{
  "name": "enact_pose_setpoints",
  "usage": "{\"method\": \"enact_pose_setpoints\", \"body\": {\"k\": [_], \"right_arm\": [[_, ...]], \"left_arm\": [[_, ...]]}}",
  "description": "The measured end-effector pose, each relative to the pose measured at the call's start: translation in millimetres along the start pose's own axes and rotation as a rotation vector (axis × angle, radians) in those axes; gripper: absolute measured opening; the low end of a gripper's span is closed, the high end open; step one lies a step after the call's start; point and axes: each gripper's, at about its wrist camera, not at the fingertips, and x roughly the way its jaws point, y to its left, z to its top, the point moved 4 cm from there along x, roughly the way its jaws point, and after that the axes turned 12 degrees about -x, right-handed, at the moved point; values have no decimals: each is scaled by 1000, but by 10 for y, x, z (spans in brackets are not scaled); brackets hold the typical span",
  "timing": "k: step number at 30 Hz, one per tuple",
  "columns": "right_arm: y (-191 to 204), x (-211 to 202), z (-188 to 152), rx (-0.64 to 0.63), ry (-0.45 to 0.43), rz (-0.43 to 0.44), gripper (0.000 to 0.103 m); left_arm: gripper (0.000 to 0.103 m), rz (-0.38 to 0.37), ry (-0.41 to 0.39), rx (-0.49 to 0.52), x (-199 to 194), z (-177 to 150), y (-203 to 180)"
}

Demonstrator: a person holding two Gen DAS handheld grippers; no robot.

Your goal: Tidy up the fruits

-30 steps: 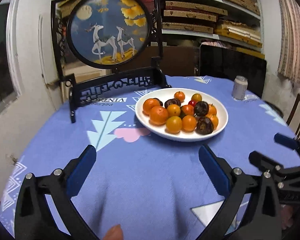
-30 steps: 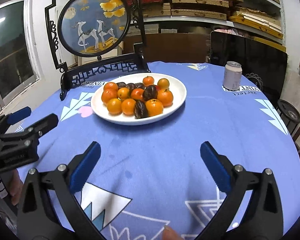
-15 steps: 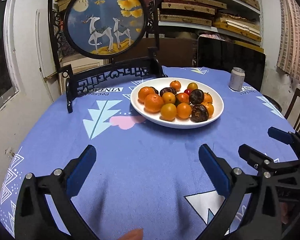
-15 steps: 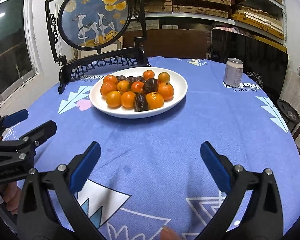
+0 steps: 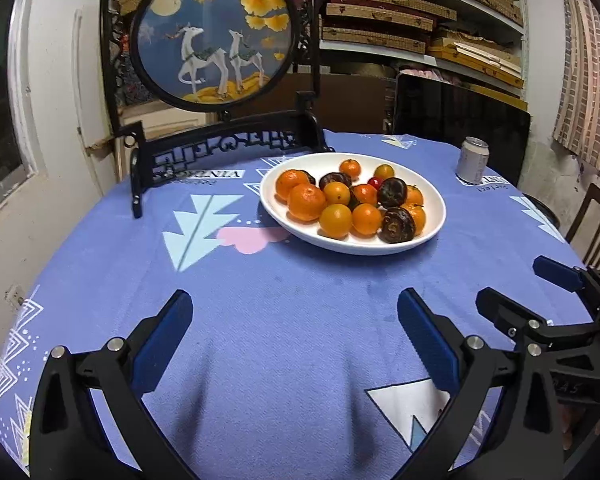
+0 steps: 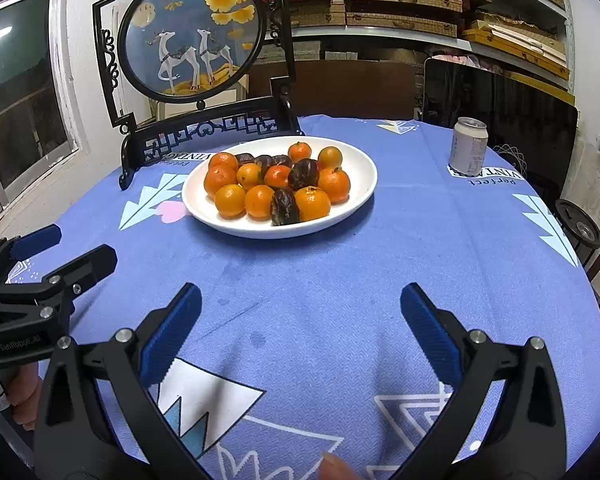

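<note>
Left wrist view: left claw (image 5: 294, 334) spread wide, holding nothing, hovering over the blue-clothed table (image 5: 292, 300). White plate (image 5: 274, 208) of fruit lay straight ahead and a little to the right, well apart from the blue fingertips (image 5: 168, 330); its long axis ran left to right. Right claw (image 5: 528, 284) visible at the right edge, also wide and bare. Counted here: about nine oranges (image 5: 306, 202), four dark fruits (image 5: 398, 225), one small red fruit (image 5: 375, 182), partly hidden; one drink can (image 5: 472, 160); one deer screen (image 5: 214, 34) behind the plate. Right wrist view: right claw (image 6: 300, 328) wide, nothing held; plate (image 6: 360, 196) ahead and slightly left, well apart. Left claw (image 6: 66, 248) at the left edge, open. Counted here: ten oranges (image 6: 313, 204), about five dark fruits (image 6: 284, 212), one can (image 6: 468, 146). Judged roughly equal reach for either claw; the right one seemed marginally nearer.
</note>
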Motion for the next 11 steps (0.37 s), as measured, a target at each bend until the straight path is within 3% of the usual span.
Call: {"method": "enact_pose_setpoints", "body": {"k": [11], "right_arm": [[-53, -27, 14, 15, -9, -5, 101]], "left_arm": [[102, -3, 7, -9, 15, -1, 7]]}}
